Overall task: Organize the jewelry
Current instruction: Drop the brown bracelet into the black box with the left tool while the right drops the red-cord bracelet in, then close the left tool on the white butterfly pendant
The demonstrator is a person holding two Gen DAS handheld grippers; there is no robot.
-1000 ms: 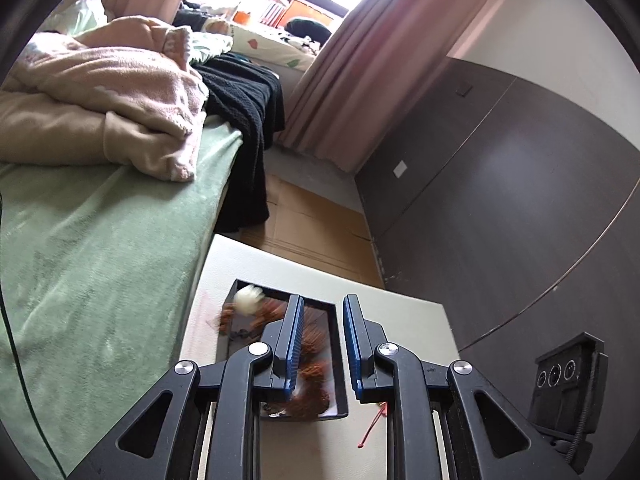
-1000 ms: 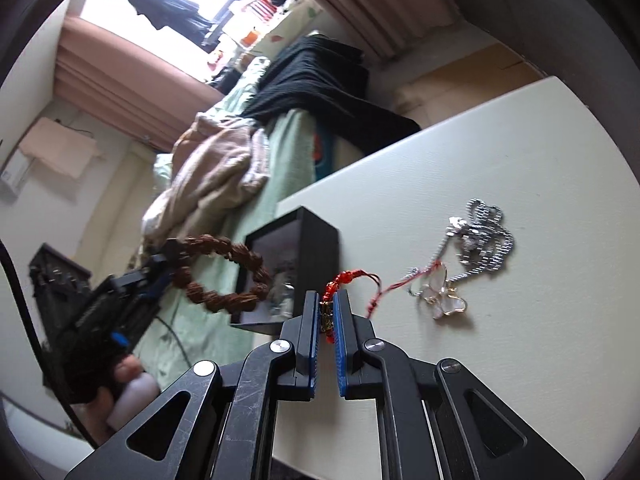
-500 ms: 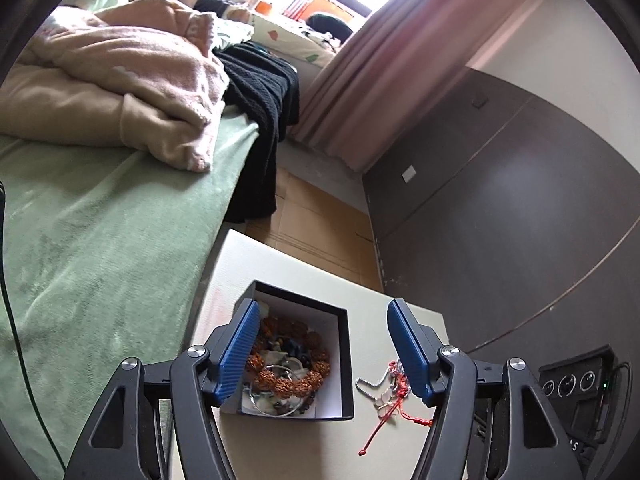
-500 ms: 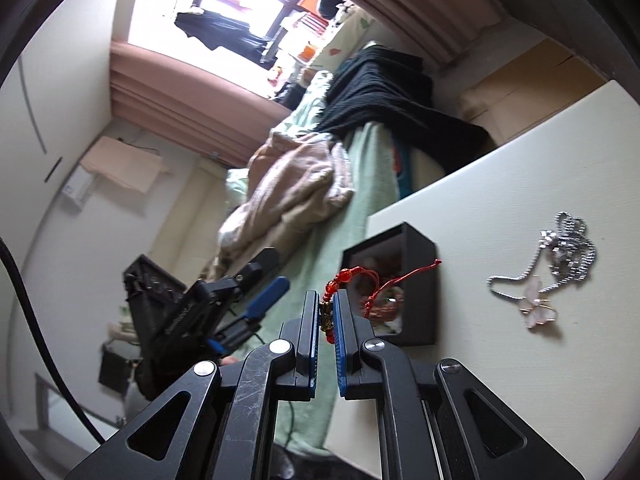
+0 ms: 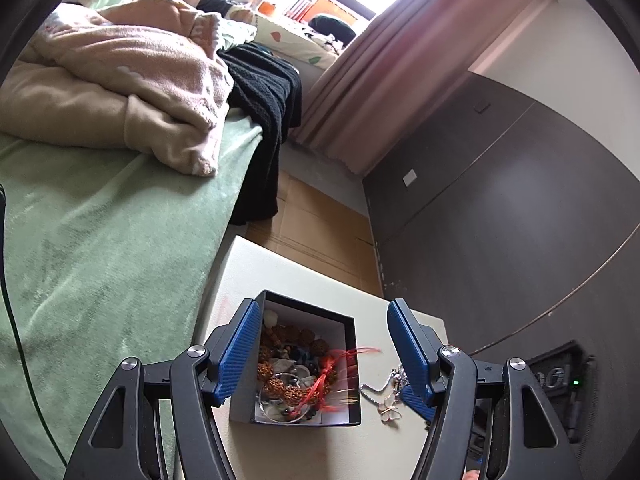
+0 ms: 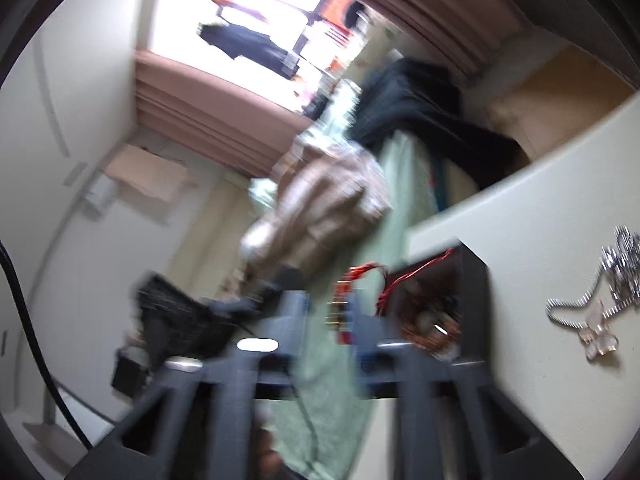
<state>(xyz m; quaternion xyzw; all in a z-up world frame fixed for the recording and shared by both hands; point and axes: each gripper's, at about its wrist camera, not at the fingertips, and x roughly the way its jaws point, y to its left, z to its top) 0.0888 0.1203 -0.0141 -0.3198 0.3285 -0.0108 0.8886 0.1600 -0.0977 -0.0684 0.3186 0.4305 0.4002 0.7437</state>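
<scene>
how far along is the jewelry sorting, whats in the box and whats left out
Done: the brown bead bracelet lies in the black box with other small pieces. In hand: the red string bracelet is over the box; the right gripper looks parted in a blurred view. The left gripper is open and empty. Left: the silver chain with butterfly pendant on the table.

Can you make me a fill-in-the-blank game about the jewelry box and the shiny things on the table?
1. The jaws of the left gripper are wide ____.
2. The red cord bracelet is hanging over the black ____.
3. The silver chain lies on the white ____.
4. The charm on the silver chain is shaped like a ____.

Missing words: open; box; table; butterfly
</scene>
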